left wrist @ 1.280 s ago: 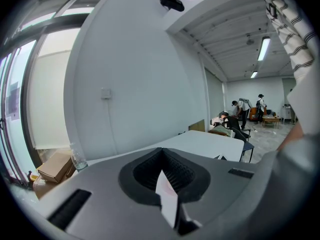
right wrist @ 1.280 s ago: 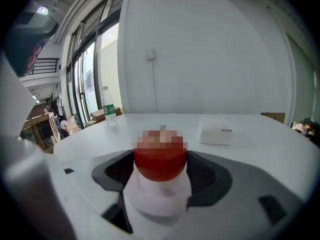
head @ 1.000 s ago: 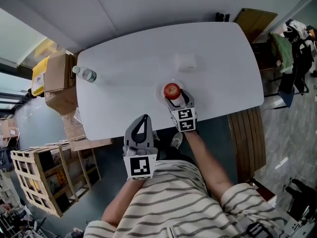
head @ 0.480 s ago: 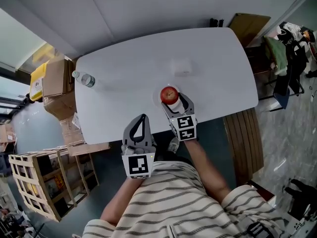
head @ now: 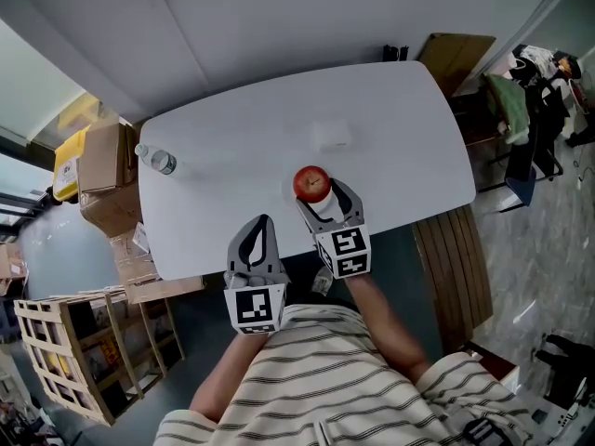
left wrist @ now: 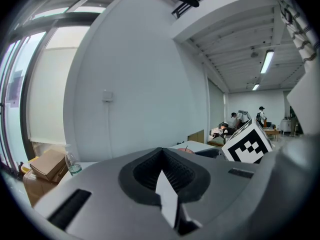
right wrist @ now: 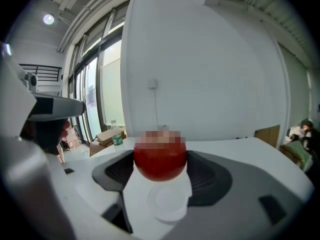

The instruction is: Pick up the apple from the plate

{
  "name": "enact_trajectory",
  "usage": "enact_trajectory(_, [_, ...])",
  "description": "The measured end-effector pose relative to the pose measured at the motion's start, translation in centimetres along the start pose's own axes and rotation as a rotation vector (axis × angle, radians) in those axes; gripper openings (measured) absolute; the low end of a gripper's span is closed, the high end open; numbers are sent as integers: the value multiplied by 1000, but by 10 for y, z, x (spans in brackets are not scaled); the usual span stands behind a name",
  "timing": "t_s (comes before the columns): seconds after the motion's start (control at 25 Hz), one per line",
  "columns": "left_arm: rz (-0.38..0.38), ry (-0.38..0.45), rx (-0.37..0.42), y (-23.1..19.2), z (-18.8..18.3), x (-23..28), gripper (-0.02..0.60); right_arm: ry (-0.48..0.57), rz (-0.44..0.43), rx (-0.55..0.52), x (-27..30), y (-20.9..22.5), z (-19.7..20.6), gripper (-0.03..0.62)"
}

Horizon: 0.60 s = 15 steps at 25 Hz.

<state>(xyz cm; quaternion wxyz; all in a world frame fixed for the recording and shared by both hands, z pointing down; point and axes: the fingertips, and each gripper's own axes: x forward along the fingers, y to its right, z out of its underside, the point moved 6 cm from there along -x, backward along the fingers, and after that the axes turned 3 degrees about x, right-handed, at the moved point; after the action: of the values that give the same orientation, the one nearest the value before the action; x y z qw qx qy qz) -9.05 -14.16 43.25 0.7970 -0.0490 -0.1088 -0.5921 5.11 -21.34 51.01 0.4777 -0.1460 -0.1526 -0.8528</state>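
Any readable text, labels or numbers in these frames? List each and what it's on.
No readable text anywhere.
Left marker cube, right marker cube: black-and-white squares, no letters.
Bottle label: too small to read.
Yellow box label: too small to read.
Apple: no print seen.

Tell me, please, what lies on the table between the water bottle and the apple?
Nothing does: in the head view, the stretch of white table between the water bottle and the apple is bare.
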Motion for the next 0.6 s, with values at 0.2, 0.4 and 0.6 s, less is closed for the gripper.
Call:
enact_trajectory(0.2, [15, 17, 8, 2, -6, 3, 5, 29, -10, 6, -9, -6, -15, 347])
enact_trajectory(0.4, [26, 30, 14, 1, -13, 5, 5, 43, -9, 11, -18, -8, -29, 348])
enact_trajectory(0.6, [23, 44, 5, -3, -19, 6, 5, 60, 0, 9, -26, -7, -42, 348])
